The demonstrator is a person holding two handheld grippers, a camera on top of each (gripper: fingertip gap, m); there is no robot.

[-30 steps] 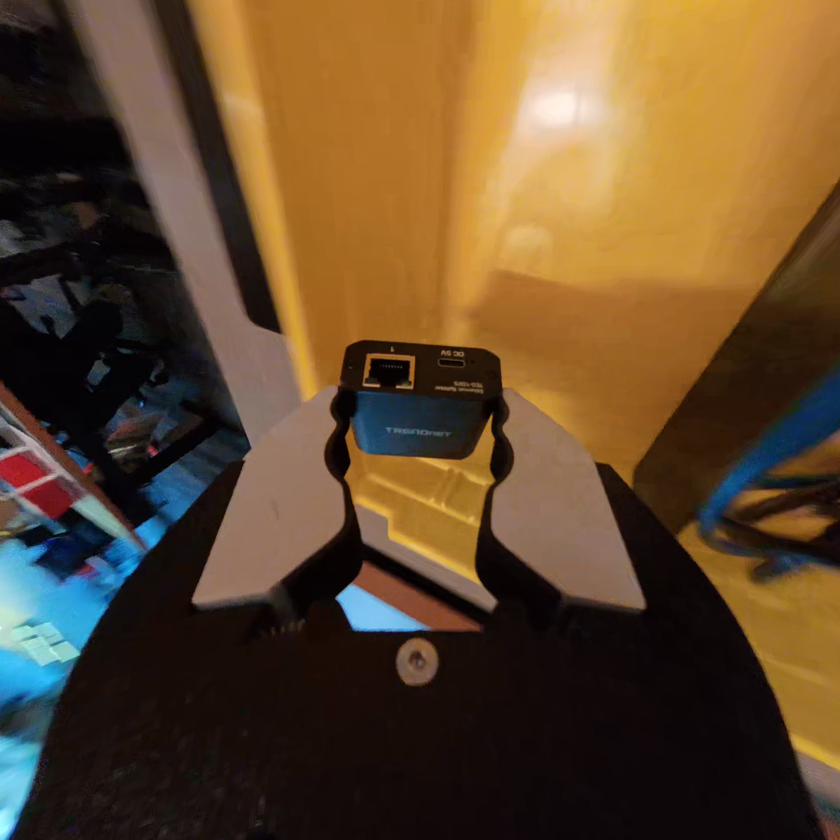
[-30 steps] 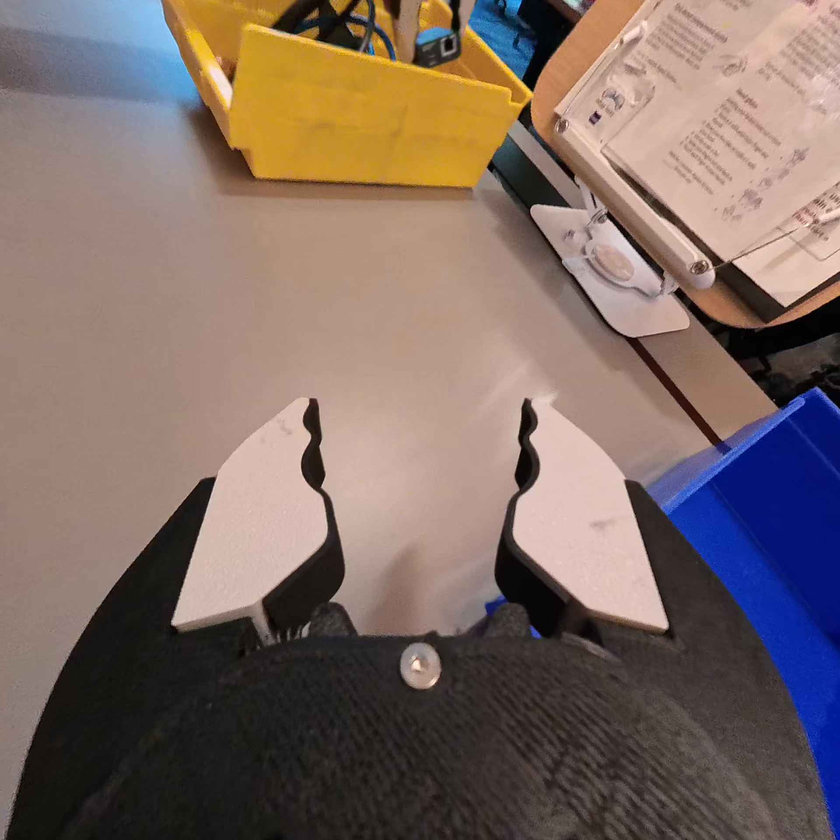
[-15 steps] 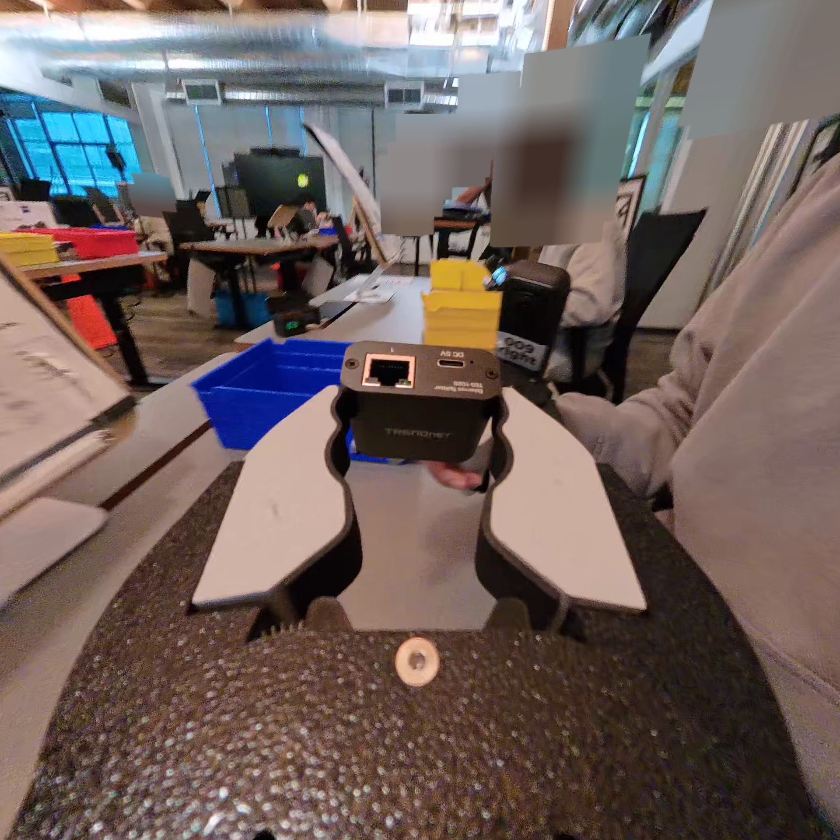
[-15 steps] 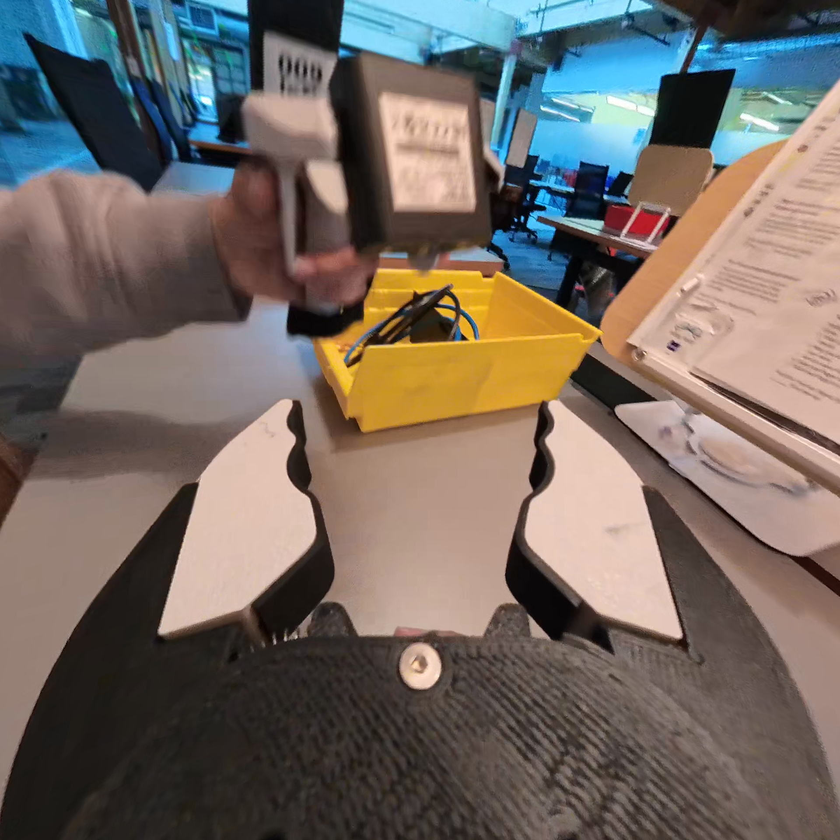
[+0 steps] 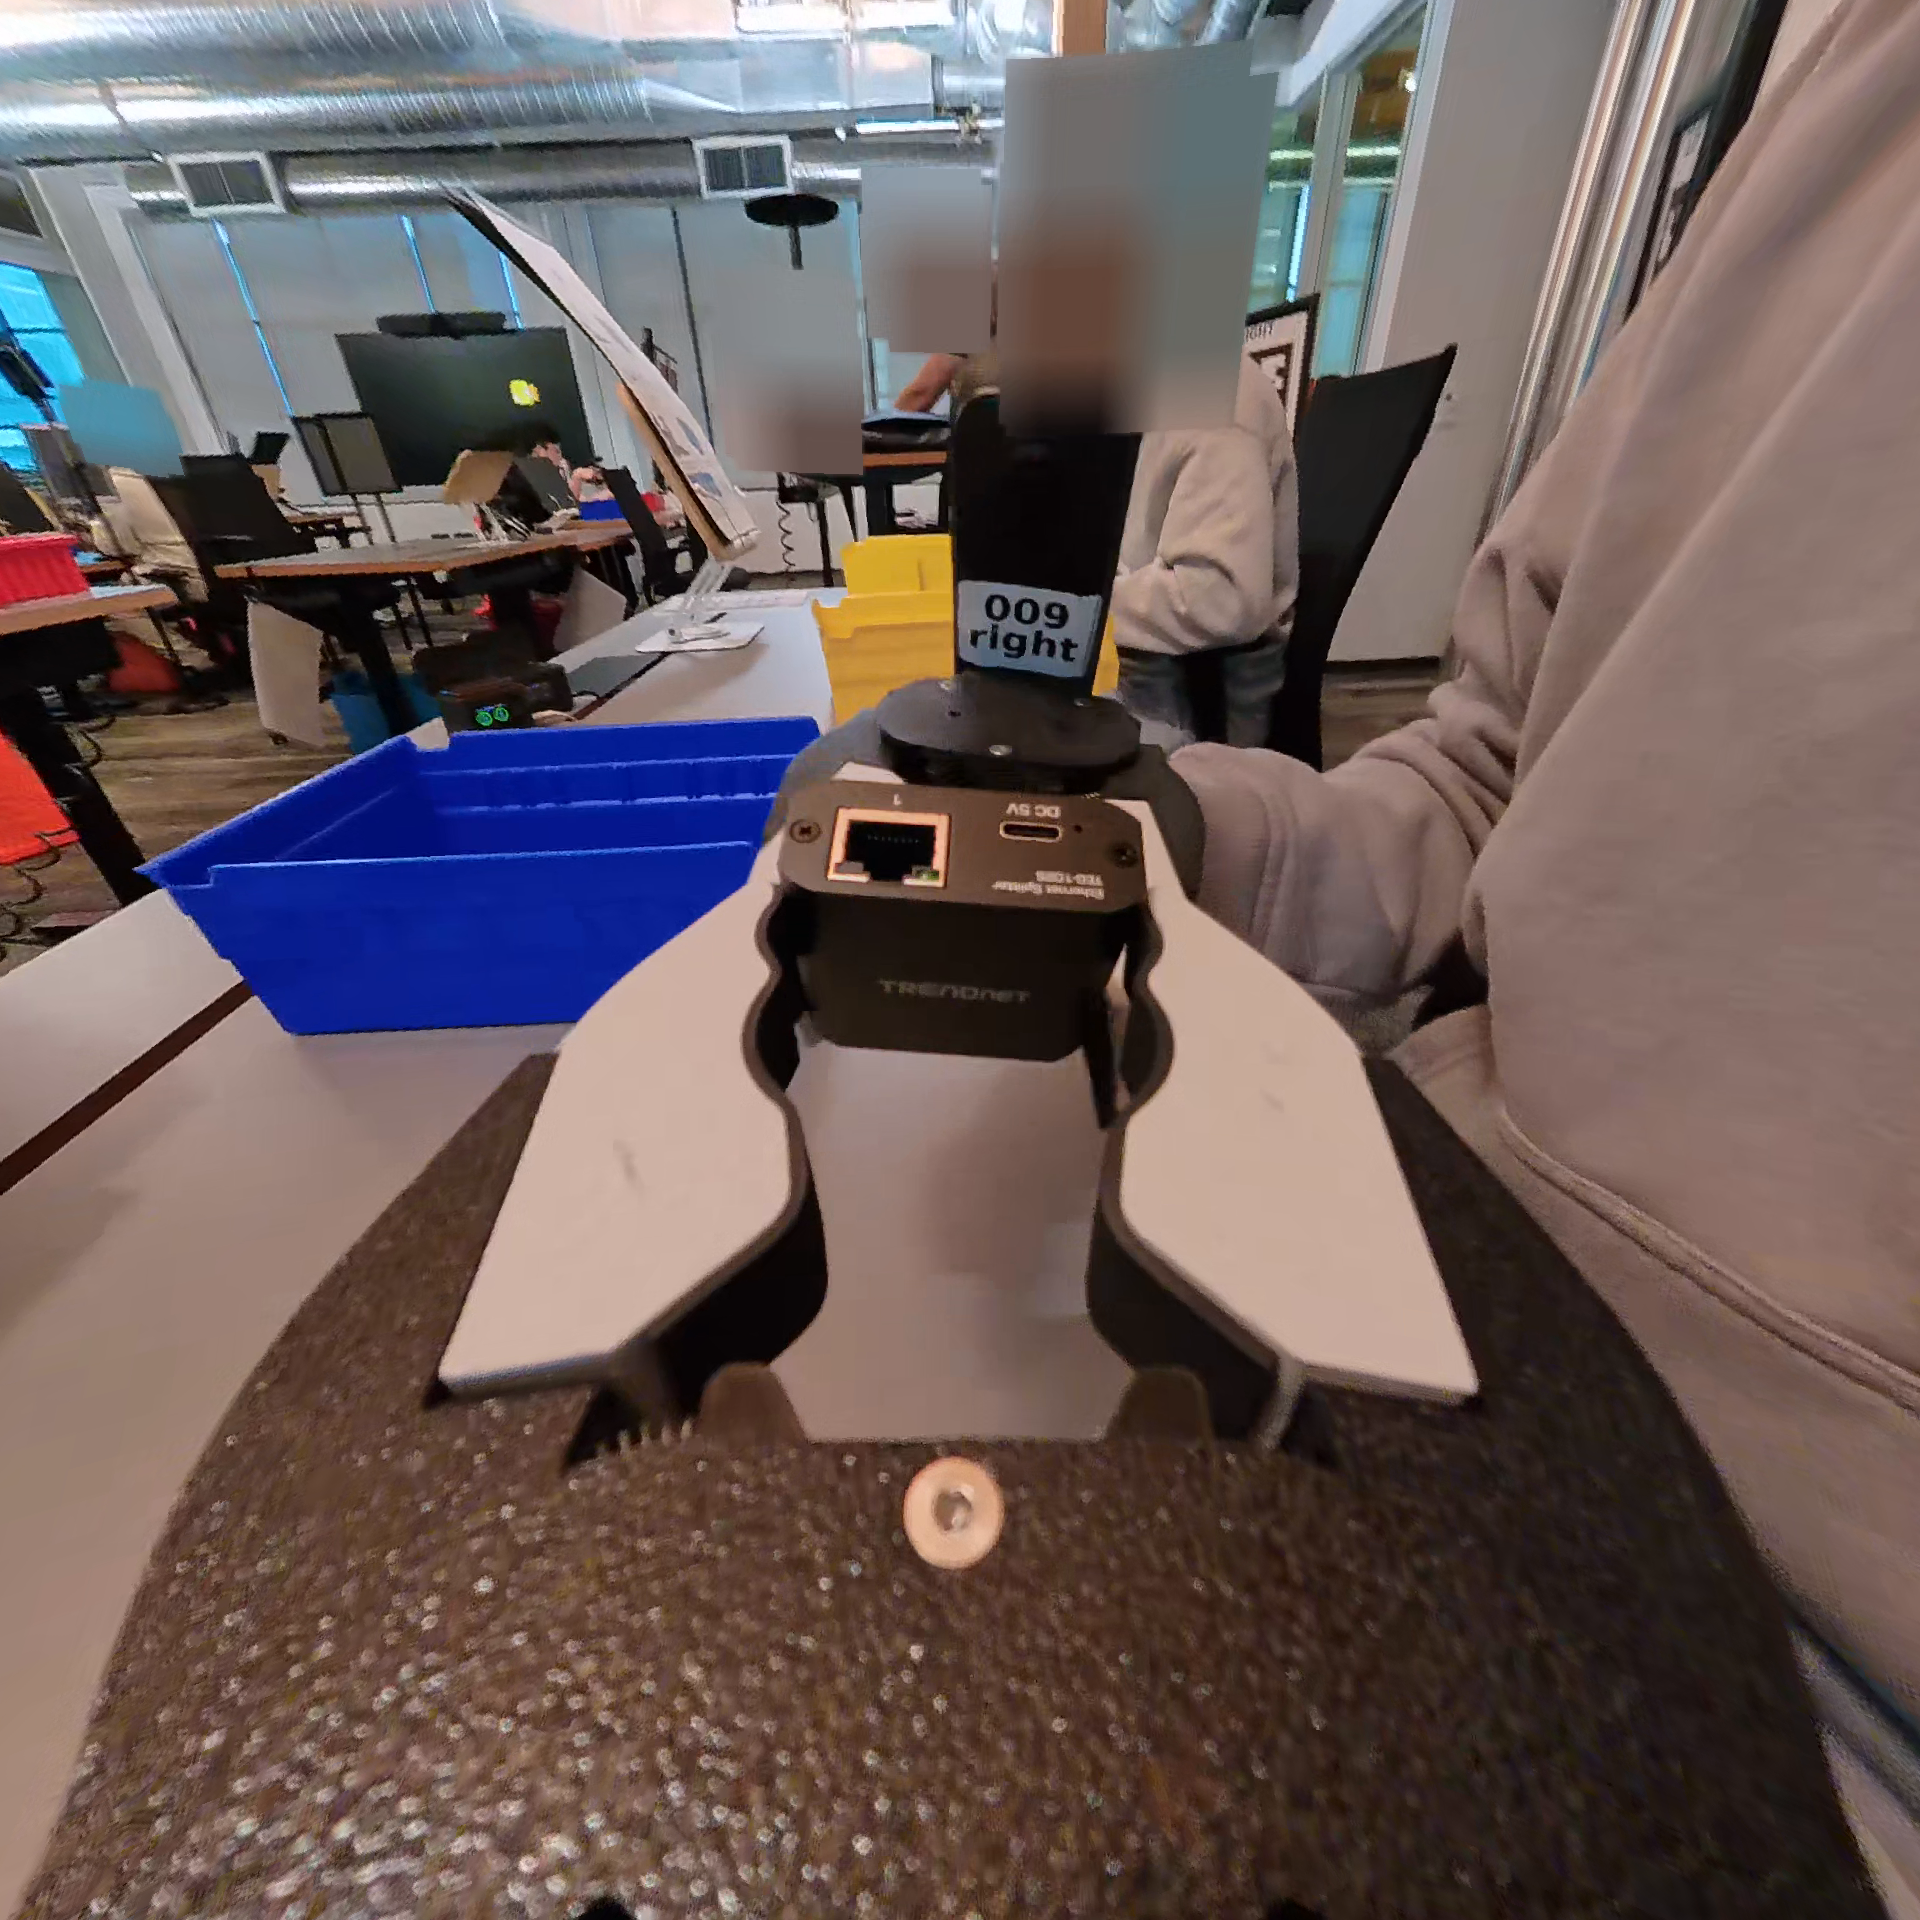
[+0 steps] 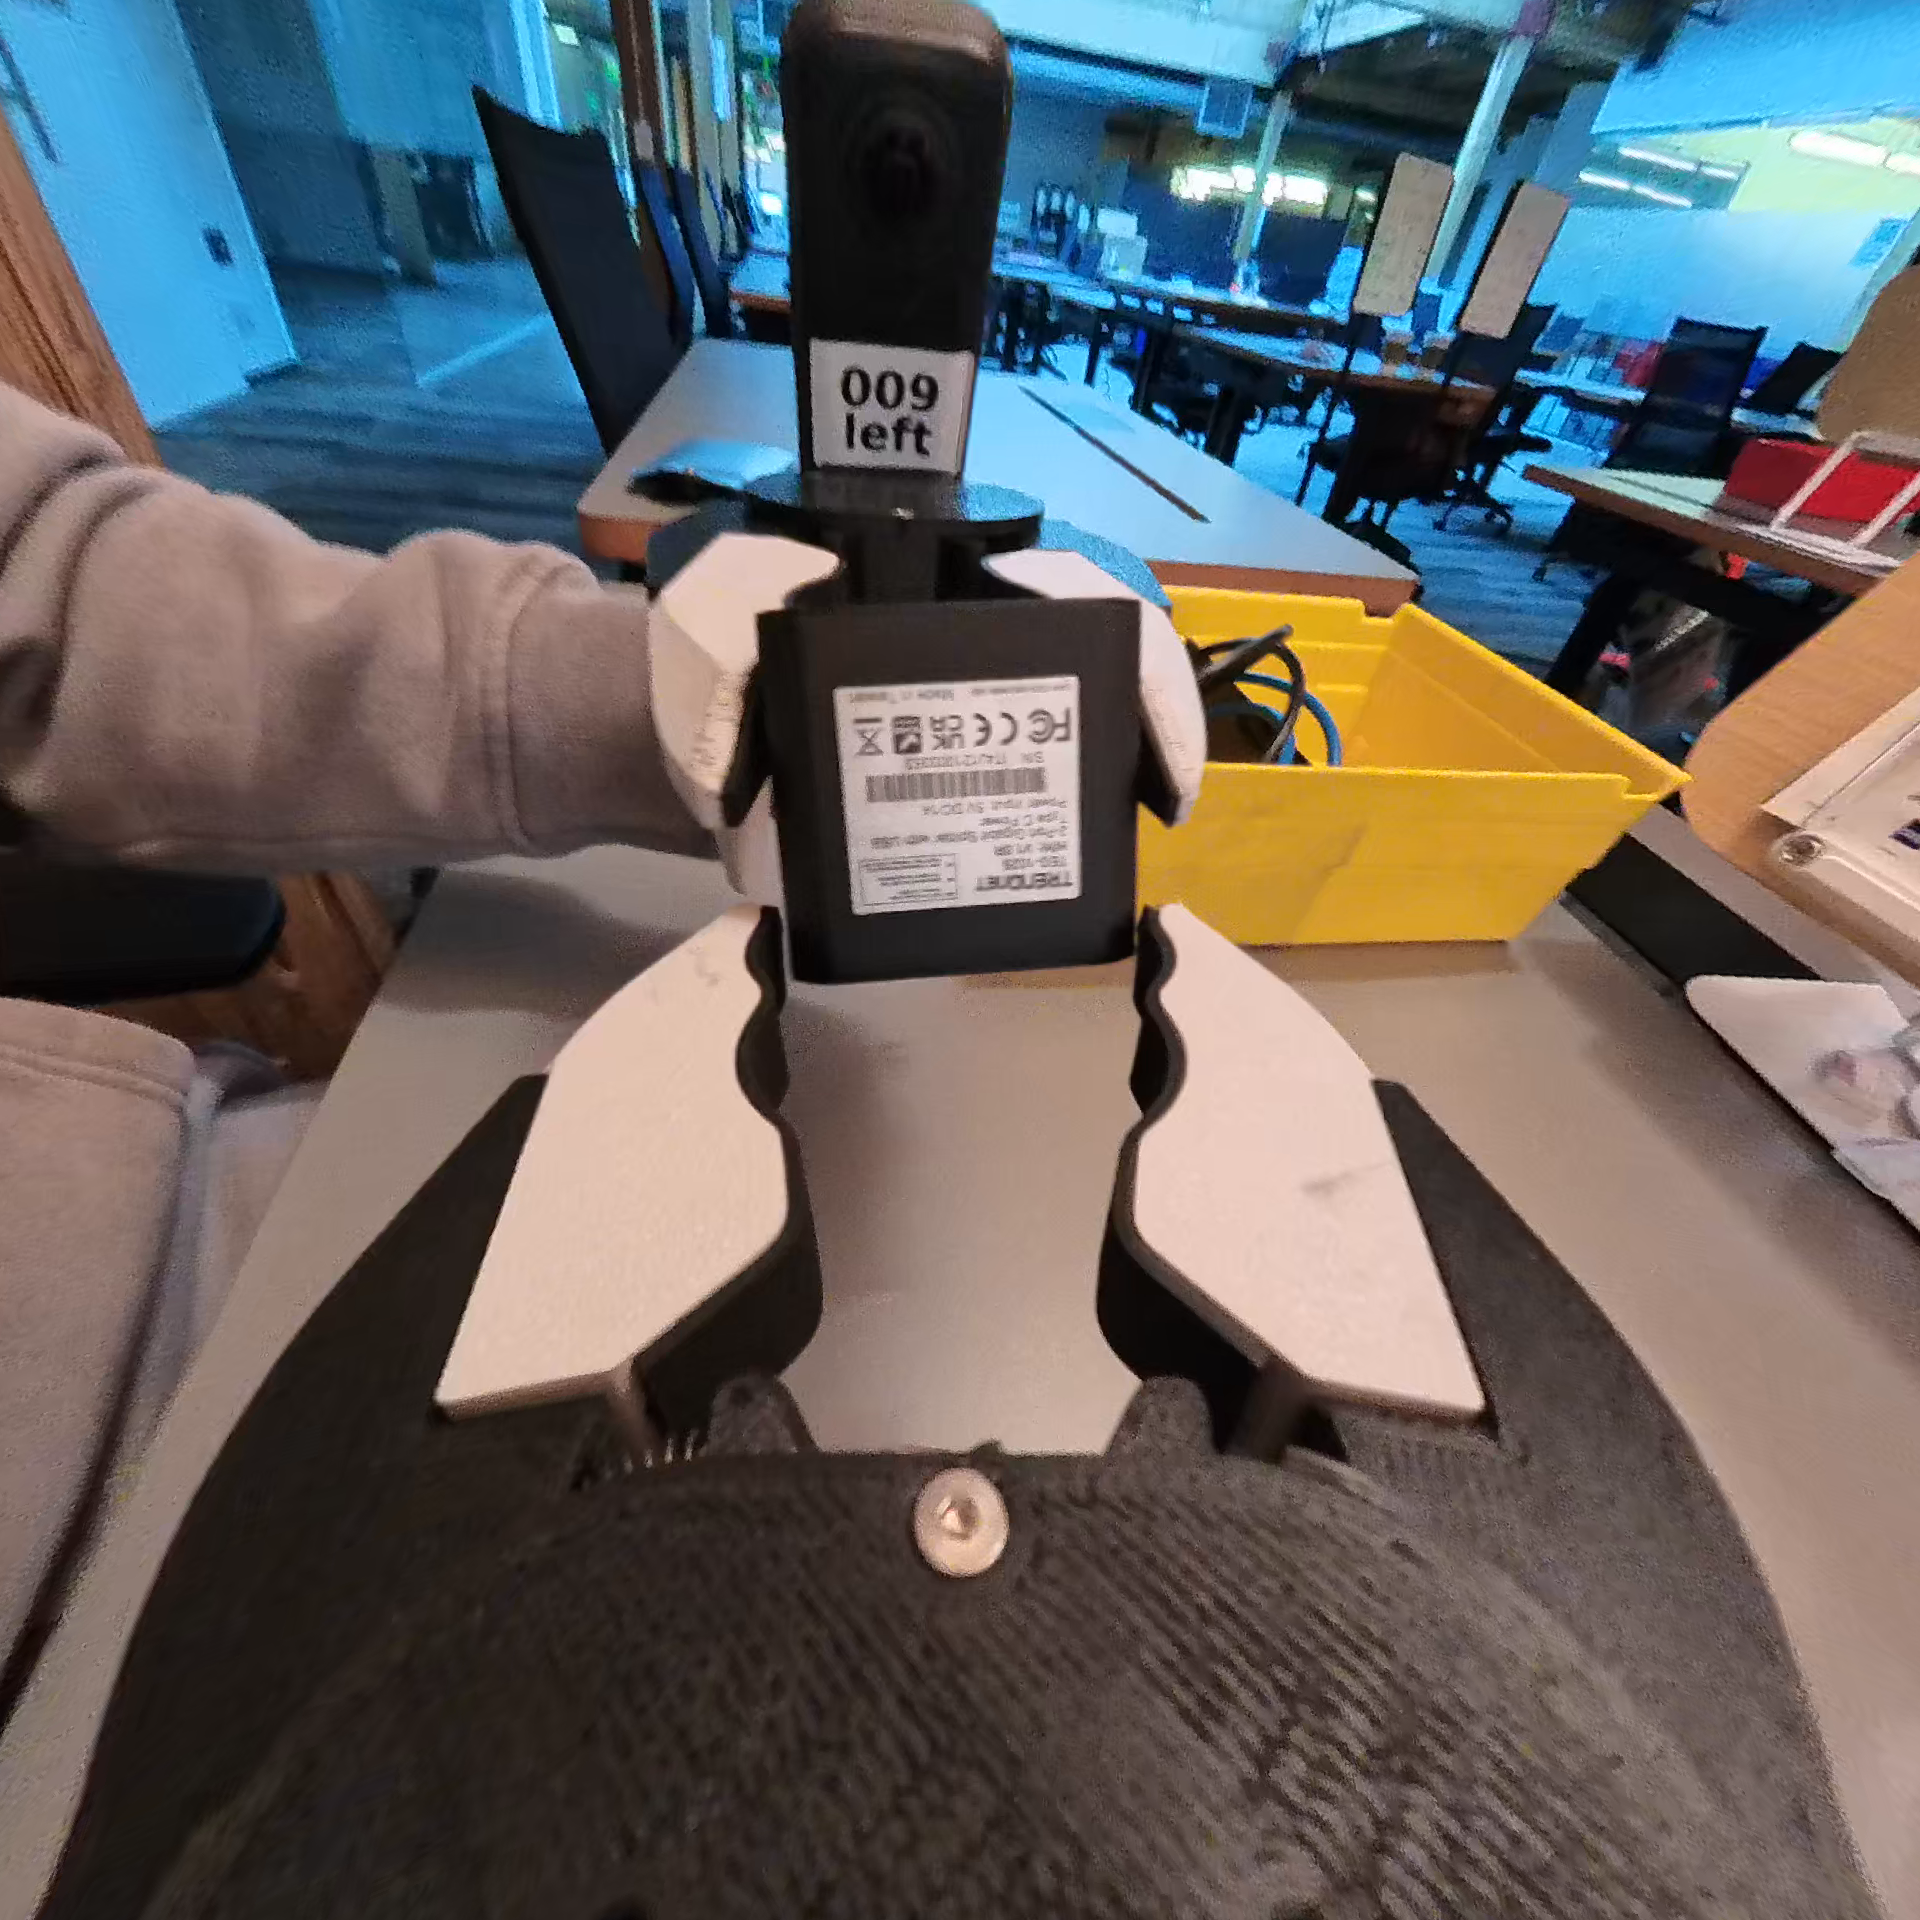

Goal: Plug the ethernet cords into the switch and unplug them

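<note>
The switch (image 5: pixel 956 956), a small black box, is held above the table by my left gripper (image 5: pixel 956 925), which is shut on its sides. The end with the network port points up and away. In the right wrist view the switch (image 6: pixel 956 790) shows its labelled underside between the left gripper's white fingers (image 6: pixel 696 717). My right gripper (image 6: pixel 956 935) has its fingertips closed in against the sides of the switch's near end. The ethernet cords (image 6: pixel 1262 686), blue and black, lie coiled in the yellow bin (image 6: pixel 1403 852) behind it.
A blue bin (image 5: pixel 468 914) stands on the grey table (image 5: pixel 208 1195) to the left in the left wrist view. A document stand (image 6: pixel 1818 810) is at the table's right edge. The person's grey sleeve (image 6: pixel 312 707) reaches in from the left. Only a small space, under 4 cm, lies between the two pairs of fingers.
The left gripper lifted the switch out of the yellow bin and swung it round to face the right gripper. The right gripper rose, moved up to the switch and narrowed its fingers around it.
</note>
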